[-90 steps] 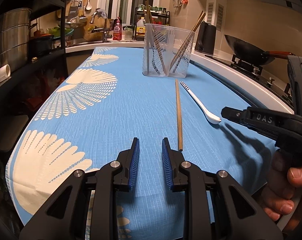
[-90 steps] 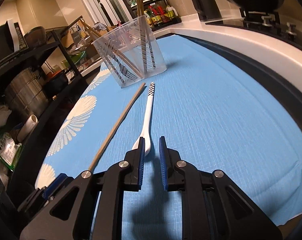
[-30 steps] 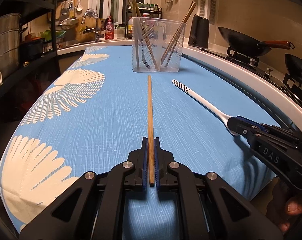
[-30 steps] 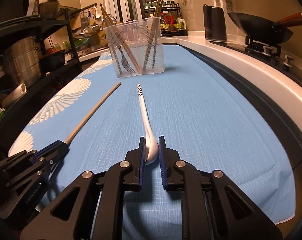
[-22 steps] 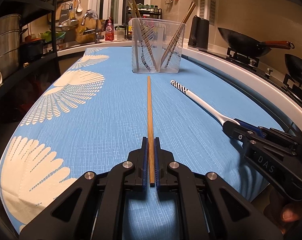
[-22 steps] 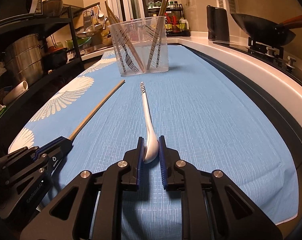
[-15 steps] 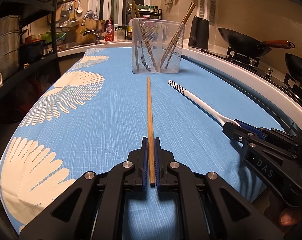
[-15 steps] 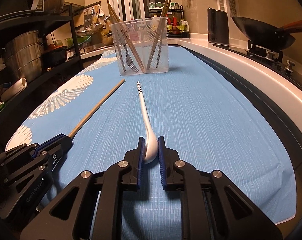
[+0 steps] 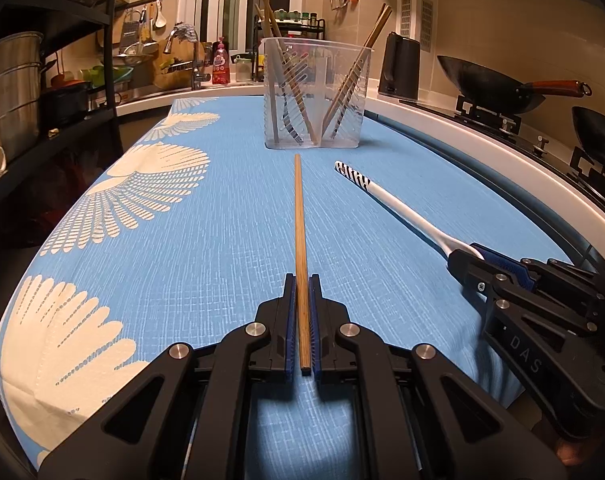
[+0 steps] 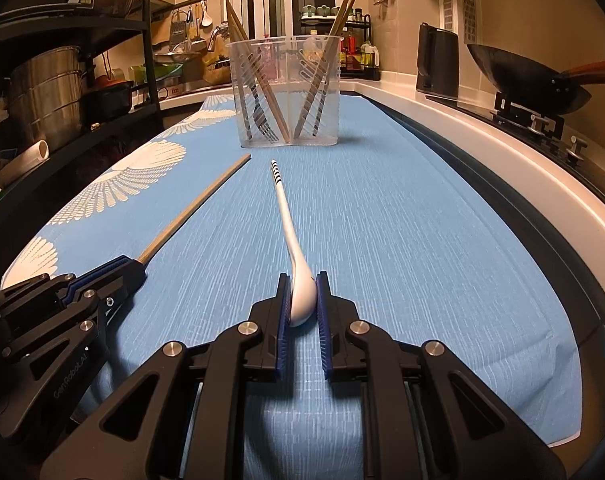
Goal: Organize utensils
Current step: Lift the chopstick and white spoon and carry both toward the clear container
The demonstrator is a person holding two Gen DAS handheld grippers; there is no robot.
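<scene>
Fingers of left gripper [image 9: 302,320] clamp chopstick [image 9: 299,216] near its end; right gripper [image 10: 303,304] pinches white spoon [image 10: 288,224] by the bowl. Both utensils lie on the table [image 9: 182,248], pointing at clear holder [image 9: 316,92], likely bound there.

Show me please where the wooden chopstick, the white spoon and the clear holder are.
wooden chopstick [image 9: 299,236], left wrist view, middle of its shaft.
white spoon [image 10: 287,222], right wrist view, on its handle.
clear holder [image 10: 286,132], right wrist view, front wall.
</scene>
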